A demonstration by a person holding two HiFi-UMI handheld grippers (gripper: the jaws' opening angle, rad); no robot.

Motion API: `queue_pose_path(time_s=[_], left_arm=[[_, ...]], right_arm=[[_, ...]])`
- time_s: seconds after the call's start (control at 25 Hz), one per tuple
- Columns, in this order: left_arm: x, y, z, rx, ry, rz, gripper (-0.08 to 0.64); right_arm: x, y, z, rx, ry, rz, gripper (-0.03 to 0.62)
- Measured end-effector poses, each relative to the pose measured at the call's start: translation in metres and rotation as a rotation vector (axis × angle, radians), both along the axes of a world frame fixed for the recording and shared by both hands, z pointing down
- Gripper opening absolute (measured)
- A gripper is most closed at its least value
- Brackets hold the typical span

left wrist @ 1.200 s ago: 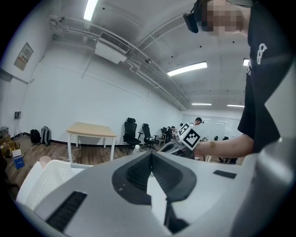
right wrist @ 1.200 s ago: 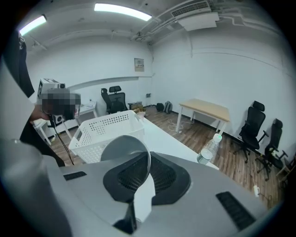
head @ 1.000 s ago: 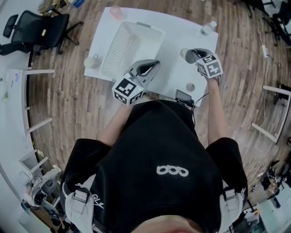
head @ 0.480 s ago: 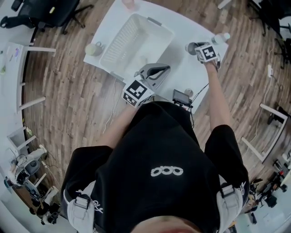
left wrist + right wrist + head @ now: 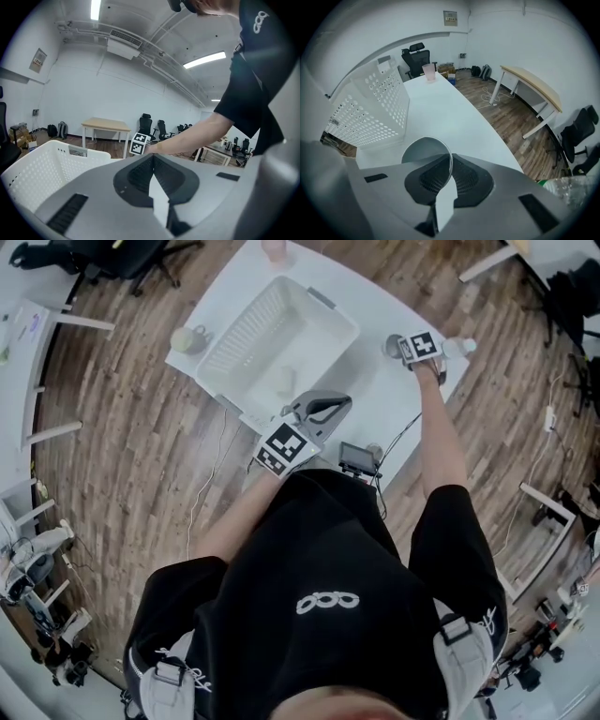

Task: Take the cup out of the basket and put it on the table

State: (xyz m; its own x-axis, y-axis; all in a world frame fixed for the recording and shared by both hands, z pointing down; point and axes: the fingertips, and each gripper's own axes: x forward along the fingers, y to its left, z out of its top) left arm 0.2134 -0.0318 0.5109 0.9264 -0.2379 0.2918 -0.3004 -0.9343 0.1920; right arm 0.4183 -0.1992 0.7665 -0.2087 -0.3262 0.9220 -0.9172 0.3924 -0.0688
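My right gripper (image 5: 403, 346) is shut on the wall of a grey cup (image 5: 391, 345), low over the white table (image 5: 380, 399) at its right end. In the right gripper view the cup's (image 5: 425, 151) rim is pinched between the jaws of the right gripper (image 5: 449, 160); whether its base touches the table I cannot tell. The white perforated basket (image 5: 246, 334) stands left of it, with a pale object (image 5: 281, 381) inside. My left gripper (image 5: 336, 406) is shut and empty by the basket's near corner. In the left gripper view the left gripper (image 5: 152, 157) has its jaws closed together.
A pink cup (image 5: 274, 249) stands at the table's far end, a pale mug (image 5: 186, 338) on its left edge, a clear bottle (image 5: 459, 346) just right of my right gripper. A small dark device (image 5: 356, 457) with a cable sits at the near edge. Office chairs and other tables stand around.
My right gripper has carried the grey cup down and towards the bottle at the table's right end. My left gripper has sunk a little beside the basket's near corner.
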Motion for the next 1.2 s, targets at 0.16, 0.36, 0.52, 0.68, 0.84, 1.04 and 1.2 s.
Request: queue_pose_path(time_s=[0.16, 0.36, 0.52, 0.68, 0.84, 1.04, 1.2], left_arm=[[0.007, 0.002, 0.004, -0.01, -0.003, 0.002, 0.008], [0.009, 0.002, 0.007, -0.015, -0.009, -0.006, 0.008], [0.009, 0.001, 0.008, -0.014, -0.011, -0.008, 0.008], [0.009, 0.001, 0.007, -0.013, -0.01, -0.003, 0.008], [0.007, 0.004, 0.006, -0.007, -0.007, 0.004, 0.008], [-0.001, 0.004, 0.002, 0.0, 0.004, -0.011, 0.008], [-0.012, -0.002, -0.007, 0.007, 0.021, -0.035, 0.008]], right_arm=[[0.0, -0.003, 0.012, -0.054, -0.008, -0.005, 0.035], [-0.002, -0.005, 0.018, -0.065, -0.043, 0.004, 0.035], [-0.001, -0.002, 0.018, -0.07, -0.063, 0.017, 0.037], [0.002, -0.005, 0.008, -0.04, -0.059, 0.027, 0.037], [0.007, -0.007, -0.013, 0.013, -0.049, 0.046, 0.037], [0.004, 0.002, -0.067, 0.147, -0.031, 0.062, 0.037], [-0.008, 0.022, -0.12, 0.273, -0.037, 0.082, 0.035]])
